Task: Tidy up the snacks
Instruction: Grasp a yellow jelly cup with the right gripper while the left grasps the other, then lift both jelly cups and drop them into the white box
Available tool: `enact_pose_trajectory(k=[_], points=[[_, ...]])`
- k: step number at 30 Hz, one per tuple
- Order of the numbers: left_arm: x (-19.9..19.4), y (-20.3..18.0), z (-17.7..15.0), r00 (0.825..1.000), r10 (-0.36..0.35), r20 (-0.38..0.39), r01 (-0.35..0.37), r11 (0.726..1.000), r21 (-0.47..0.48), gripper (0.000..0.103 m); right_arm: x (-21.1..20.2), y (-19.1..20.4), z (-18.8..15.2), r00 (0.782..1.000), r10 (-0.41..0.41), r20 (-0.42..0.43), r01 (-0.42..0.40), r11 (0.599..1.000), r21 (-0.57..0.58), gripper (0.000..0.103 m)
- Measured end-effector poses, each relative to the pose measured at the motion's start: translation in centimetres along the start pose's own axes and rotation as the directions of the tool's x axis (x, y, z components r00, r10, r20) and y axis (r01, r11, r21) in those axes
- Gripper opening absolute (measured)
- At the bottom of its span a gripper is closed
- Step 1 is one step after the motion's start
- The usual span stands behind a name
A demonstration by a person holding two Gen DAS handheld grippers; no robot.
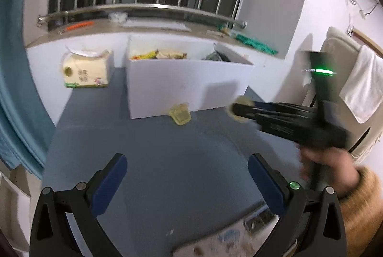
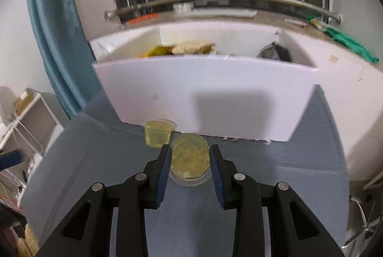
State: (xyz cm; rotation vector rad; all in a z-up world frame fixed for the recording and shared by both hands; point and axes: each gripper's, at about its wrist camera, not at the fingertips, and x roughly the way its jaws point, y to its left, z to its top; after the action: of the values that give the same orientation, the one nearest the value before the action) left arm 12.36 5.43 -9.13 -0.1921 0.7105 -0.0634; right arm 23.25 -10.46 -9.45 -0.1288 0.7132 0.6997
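Note:
My right gripper is shut on a round yellow jelly cup, its blue pads pressing both sides. A second, squarer jelly cup lies on the grey table against the front wall of the white box. In the left wrist view the right gripper holds its cup near the box's lower right corner, and the loose cup lies by the box's foot. My left gripper hangs open over bare table, nothing between its fingers.
Inside the box lie yellow snack packets and a dark packet. A tissue pack stands left of it. A blue curtain hangs left, a chair with a towel is right. A patterned item sits at the near edge.

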Motion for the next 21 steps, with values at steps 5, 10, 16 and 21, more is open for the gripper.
enact_pose_trajectory(k=[5, 10, 16, 21], points=[[6.5, -0.2, 2.7, 0.996, 0.034, -0.084, -0.036, 0.999, -0.020, 0.103, -5.1, 0.1, -1.2, 0.997, 0.012, 0.081, -0.013, 1.000, 0.014, 0.036], [12.8, 0.7, 4.5, 0.978, 0.120, -0.168, -0.129, 0.991, -0.042, 0.102, -9.3, -0.6, -3.0, 0.991, 0.016, 0.129, -0.023, 0.998, 0.053, 0.036], [16.2, 1.1, 5.6, 0.966, 0.140, -0.219, -0.154, 0.987, -0.045, 0.074, -11.3, -2.0, -5.0, 0.990, -0.001, 0.140, -0.011, 0.996, 0.089, 0.035], [16.1, 0.0, 5.2, 0.967, 0.128, -0.220, -0.124, 0.992, 0.031, 0.048, -11.2, -2.4, -5.3, 0.990, -0.008, 0.141, -0.006, 0.995, 0.097, 0.035]])
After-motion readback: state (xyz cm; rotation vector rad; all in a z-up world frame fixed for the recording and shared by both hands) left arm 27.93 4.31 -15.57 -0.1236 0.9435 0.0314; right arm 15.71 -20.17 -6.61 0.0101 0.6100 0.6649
